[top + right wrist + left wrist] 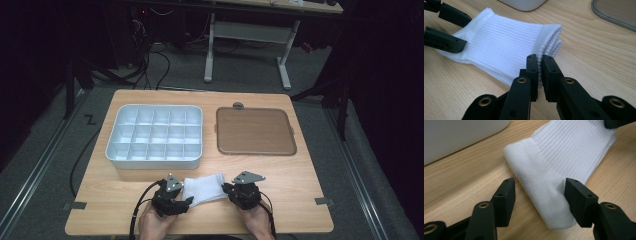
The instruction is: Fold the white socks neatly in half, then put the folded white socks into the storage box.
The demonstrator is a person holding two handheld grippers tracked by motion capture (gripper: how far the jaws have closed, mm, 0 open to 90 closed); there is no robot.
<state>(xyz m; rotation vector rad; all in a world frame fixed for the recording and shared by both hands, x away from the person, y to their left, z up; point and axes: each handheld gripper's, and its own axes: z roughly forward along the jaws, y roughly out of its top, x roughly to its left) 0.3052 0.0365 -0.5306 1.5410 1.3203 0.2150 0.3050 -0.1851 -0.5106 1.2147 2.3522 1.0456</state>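
Note:
A folded white ribbed sock [204, 189] lies on the wooden table near its front edge, between my two grippers. My left gripper [187, 202] is open at the sock's folded left end [564, 157]; its jaws stand astride that end, one on the bare wood and one over the fabric [540, 192]. My right gripper [227, 189] is shut on the sock's cuff edge [504, 47], with the layered rim pinched between its pads [540, 63]. The left gripper [451, 27] appears at the sock's far end in the right gripper view.
A pale blue divided tray [112, 150] with several empty compartments stands behind the sock at the left. A brown flat tray [255, 131] lies at the back right. Bare wood runs along the front edge [300, 220] to the right.

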